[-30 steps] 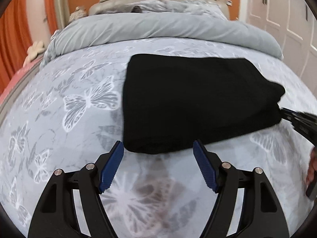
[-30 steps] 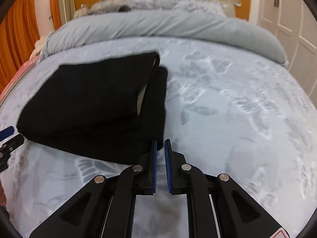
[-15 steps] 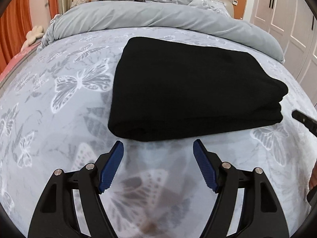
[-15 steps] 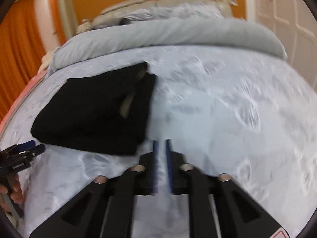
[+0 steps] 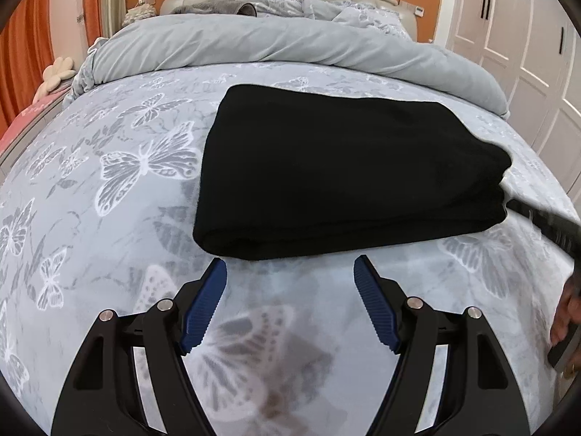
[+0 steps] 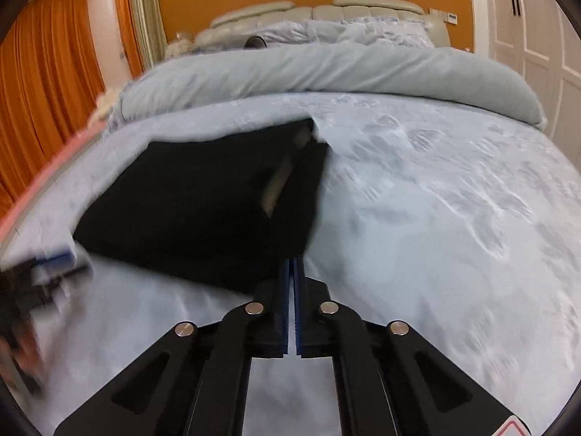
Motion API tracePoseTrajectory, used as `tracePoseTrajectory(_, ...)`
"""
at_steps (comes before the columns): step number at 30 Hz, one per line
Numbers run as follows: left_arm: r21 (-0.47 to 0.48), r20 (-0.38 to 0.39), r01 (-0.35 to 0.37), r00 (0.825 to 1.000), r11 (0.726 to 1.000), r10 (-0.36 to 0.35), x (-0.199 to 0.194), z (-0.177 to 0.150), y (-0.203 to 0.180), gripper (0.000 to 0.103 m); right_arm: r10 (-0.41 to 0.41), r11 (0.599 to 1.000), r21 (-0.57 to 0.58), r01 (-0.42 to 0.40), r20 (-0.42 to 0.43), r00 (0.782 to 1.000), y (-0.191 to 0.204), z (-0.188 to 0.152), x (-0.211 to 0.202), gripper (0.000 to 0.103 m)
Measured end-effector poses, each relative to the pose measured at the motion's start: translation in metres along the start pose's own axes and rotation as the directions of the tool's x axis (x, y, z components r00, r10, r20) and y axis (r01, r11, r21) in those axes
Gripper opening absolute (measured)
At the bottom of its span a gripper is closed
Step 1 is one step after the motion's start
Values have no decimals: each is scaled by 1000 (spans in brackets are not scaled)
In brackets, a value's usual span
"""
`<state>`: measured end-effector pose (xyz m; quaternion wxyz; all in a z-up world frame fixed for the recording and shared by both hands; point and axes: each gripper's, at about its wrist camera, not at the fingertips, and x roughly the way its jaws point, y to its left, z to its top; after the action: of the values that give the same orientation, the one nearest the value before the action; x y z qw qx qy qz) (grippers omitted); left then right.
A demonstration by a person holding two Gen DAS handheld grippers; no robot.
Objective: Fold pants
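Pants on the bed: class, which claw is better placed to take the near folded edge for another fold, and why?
Probably the left. The left claw stands open, just short of the near edge of the black pants. The right claw is shut with nothing between its pads, at the pants' corner.

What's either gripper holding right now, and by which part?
Nothing. Left gripper open, short of the folded black pants. Right gripper shut at the pants' corner; no cloth visibly pinched.

Two black handheld grippers with angular, cut-out arms: the left gripper (image 5: 290,279) carries ribbed blue pads (image 5: 203,309) and silver pivot screws (image 5: 165,304); the right gripper (image 6: 291,272) bears a red-edged triangular sticker (image 6: 512,428) beside its outer arm.
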<state>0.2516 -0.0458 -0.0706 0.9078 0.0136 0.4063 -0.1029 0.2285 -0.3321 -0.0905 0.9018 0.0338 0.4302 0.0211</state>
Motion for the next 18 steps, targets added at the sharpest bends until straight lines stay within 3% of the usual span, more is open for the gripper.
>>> tracePoseTrajectory(1, -3, 0, -2, 1000, 1000, 2, 0, -1, 0, 71, 46, 997, 57, -45, -17, 999, -12, -6, 6, 0)
tracePoseTrajectory(2, -6, -12, -5, 1000, 1000, 5, 3, -3, -2, 71, 37, 996, 78, -38, 10, 999, -15, 0, -6, 0)
tracePoseTrajectory(5, -8, -37, -14, 999, 1000, 13, 6, -6, -7, 71, 73, 995, 67, -79, 81, 994, -5, 19, -35, 0)
tracePoseTrajectory(8, -28, -1, -8, 1000, 1000, 8, -3, 0, -6, 72, 118, 991, 46, -123, 101, 988, 19, 37, -44, 12)
tracePoseTrajectory(9, -47, 8, 0, 1000, 999, 0, -6, 6, -4, 75, 134, 988, 57, -141, 108, 985, 24, 44, -43, 33)
tracePoseTrajectory(10, -72, 10, 16, 1000, 997, -16, -7, 12, 0, 85, 137, 987, 69, -146, 120, 983, 28, 51, -39, 68)
tracePoseTrajectory(11, -96, 12, 31, 999, 995, -30, -7, 18, 4, 88, 129, 988, 74, -139, 125, 984, 31, 56, -34, 78)
tracePoseTrajectory(12, -123, 18, 37, 999, 992, -35, -7, 26, 9, 88, 115, 990, 74, -124, 114, 987, 34, 61, -25, 80)
tracePoseTrajectory(13, -137, 24, 38, 999, 990, -35, -5, 32, 12, 89, 114, 990, 75, -120, 79, 990, 37, 67, -9, 76)
tracePoseTrajectory(14, -143, 21, 25, 1000, 989, -22, -1, 39, 16, 90, 147, 985, 91, -150, 33, 989, 38, 69, 10, 64)
tracePoseTrajectory(15, -144, 11, 4, 1000, 990, -3, 4, 43, 18, 90, 154, 981, 125, -151, -10, 988, 35, 70, 23, 19)
tracePoseTrajectory(16, -145, -1, -12, 1000, 989, 12, 9, 47, 21, 90, 178, 973, 151, -177, 9, 984, 33, 70, 17, 13)
tracePoseTrajectory(18, -149, 1, -30, 1000, 988, 30, 11, 50, 27, 90, 170, 978, 113, -177, 76, 983, 33, 70, -8, 10)
